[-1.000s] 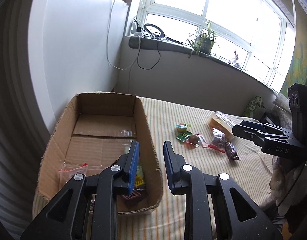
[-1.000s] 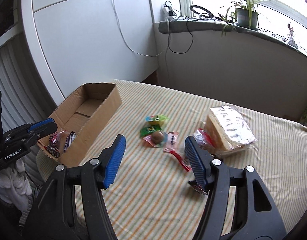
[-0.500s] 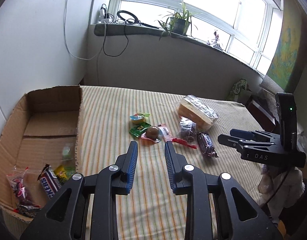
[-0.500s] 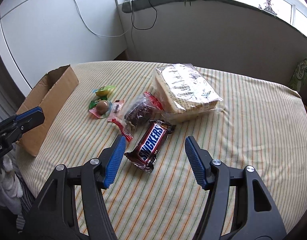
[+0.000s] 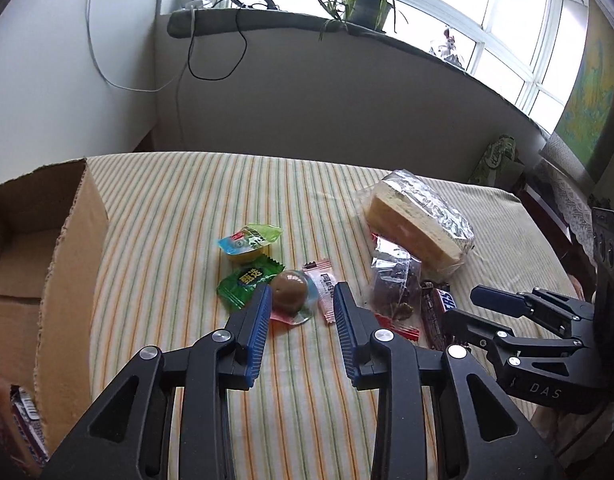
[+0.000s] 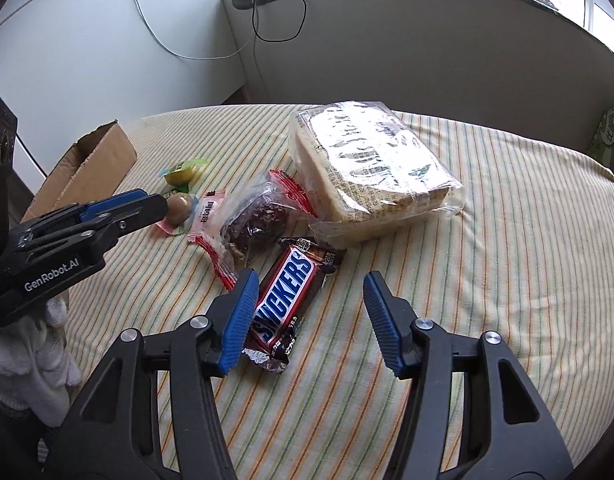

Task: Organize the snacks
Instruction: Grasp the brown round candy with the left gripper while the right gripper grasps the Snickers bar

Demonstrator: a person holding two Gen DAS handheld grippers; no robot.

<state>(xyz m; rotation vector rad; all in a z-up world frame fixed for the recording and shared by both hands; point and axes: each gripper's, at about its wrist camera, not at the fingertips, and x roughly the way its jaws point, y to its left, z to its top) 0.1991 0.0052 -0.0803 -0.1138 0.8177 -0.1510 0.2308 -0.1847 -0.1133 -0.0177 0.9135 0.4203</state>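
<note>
Snacks lie on a striped tablecloth [image 5: 179,208]. My left gripper [image 5: 303,300] is open just before a brown ball snack in clear wrap [image 5: 289,295], beside a green packet [image 5: 247,282], a jelly cup [image 5: 247,242] and a pink-white sachet [image 5: 325,285]. My right gripper [image 6: 307,286] is open over a Snickers bar [image 6: 289,294]; its left finger is at the bar's left edge. A dark cookie bag [image 6: 257,222] and wrapped sandwich bread [image 6: 371,168] lie beyond. The cardboard box [image 5: 67,264] stands at left, holding several snacks.
A wall and a windowsill with a potted plant [image 5: 365,4] and cables rise behind the table. The table edge runs close on the right in the left wrist view. The right gripper shows in the left wrist view [image 5: 479,308], the left one in the right wrist view [image 6: 147,204].
My left gripper swung right from the box to the small snacks and its jaws widened. My right gripper moved in over the Snickers bar, still open.
</note>
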